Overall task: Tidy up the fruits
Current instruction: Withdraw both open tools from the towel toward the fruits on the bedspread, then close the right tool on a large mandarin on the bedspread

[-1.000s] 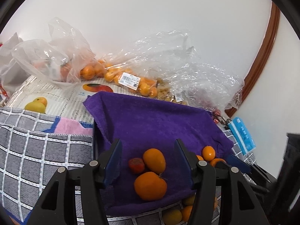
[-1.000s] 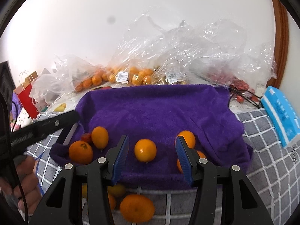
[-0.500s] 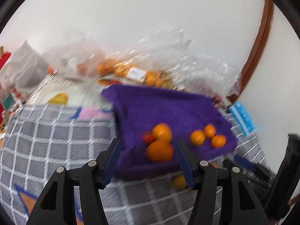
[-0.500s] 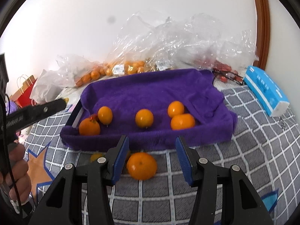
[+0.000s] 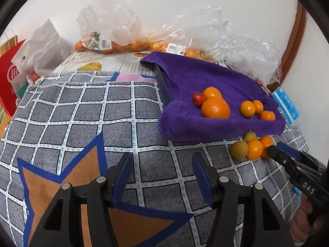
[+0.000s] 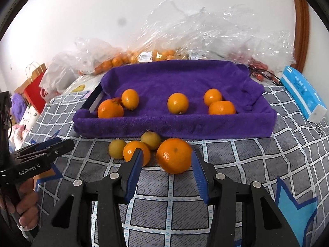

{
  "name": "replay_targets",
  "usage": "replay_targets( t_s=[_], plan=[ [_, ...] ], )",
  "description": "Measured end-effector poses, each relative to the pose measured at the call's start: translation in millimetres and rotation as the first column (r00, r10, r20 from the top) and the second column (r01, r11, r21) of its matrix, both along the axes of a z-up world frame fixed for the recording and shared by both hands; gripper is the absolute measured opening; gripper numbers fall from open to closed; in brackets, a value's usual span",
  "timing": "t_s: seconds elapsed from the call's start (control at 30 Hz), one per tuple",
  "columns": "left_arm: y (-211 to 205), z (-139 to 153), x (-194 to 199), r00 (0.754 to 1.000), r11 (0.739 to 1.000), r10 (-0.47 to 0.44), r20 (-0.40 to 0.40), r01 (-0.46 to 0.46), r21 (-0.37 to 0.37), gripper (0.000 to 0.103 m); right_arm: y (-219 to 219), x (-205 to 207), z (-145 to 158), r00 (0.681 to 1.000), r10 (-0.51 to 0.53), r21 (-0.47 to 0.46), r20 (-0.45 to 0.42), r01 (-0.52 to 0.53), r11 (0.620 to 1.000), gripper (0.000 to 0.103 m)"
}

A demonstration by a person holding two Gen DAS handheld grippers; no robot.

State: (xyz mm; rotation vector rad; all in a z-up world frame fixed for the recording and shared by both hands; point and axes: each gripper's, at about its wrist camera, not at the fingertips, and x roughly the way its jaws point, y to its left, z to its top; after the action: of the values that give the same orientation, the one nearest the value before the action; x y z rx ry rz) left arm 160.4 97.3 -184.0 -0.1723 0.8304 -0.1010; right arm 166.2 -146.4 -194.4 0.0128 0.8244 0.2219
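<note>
A tray lined with a purple towel (image 6: 185, 123) (image 5: 216, 129) holds several oranges and a small red fruit (image 5: 198, 98). Several loose fruits lie on the grey checked cloth in front of it: a big orange (image 6: 174, 155), a smaller orange (image 6: 133, 151) and two yellowish ones (image 6: 117, 148). My right gripper (image 6: 166, 160) is open, its blue fingers on either side of the big orange, not touching. My left gripper (image 5: 161, 167) is open and empty over the cloth, left of the tray. The loose fruits also show in the left wrist view (image 5: 249, 148).
Clear plastic bags of oranges (image 6: 144, 56) lie behind the tray by the wall. A blue tissue pack (image 6: 302, 94) lies to the right. A red paper bag (image 5: 10, 78) and a white bag stand at the left edge.
Both grippers have pulled back from over the tray. The right one now frames the big loose orange in front of it. The left one has swung left over the cloth.
</note>
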Motion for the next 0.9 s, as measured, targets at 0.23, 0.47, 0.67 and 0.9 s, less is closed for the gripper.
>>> replay_targets(
  t_s=[0.23, 0.47, 0.67, 0.9],
  plan=[
    [1.7, -2.2, 1.7, 1.0, 1.0, 0.008, -0.014, -0.008, -0.008, 0.058, -4.3, 10.7, -10.8, 1.0, 0.002, -0.02, -0.027, -0.002, 1.0, 0.047],
    [2.0, -2.6, 2.4, 1.0, 1.0, 0.015, -0.014, -0.015, -0.014, 0.058, -1.9, 21.1, -20.6, 0.997, 0.014, -0.021, -0.073, -0.016, 1.0, 0.047],
    [5.1, -2.9, 2.2, 1.0, 0.999, 0.018, -0.011, -0.019, -0.038, 0.058, 0.3, 23.7, -21.3, 0.998, 0.016, -0.028, -0.068, -0.018, 0.999, 0.047],
    [12.0, -4.3, 1.9, 1.0, 0.995, 0.021, -0.004, -0.021, -0.099, 0.057, 2.6, 24.1, -21.9, 0.998, 0.012, -0.047, -0.069, -0.015, 0.999, 0.048]
  ],
)
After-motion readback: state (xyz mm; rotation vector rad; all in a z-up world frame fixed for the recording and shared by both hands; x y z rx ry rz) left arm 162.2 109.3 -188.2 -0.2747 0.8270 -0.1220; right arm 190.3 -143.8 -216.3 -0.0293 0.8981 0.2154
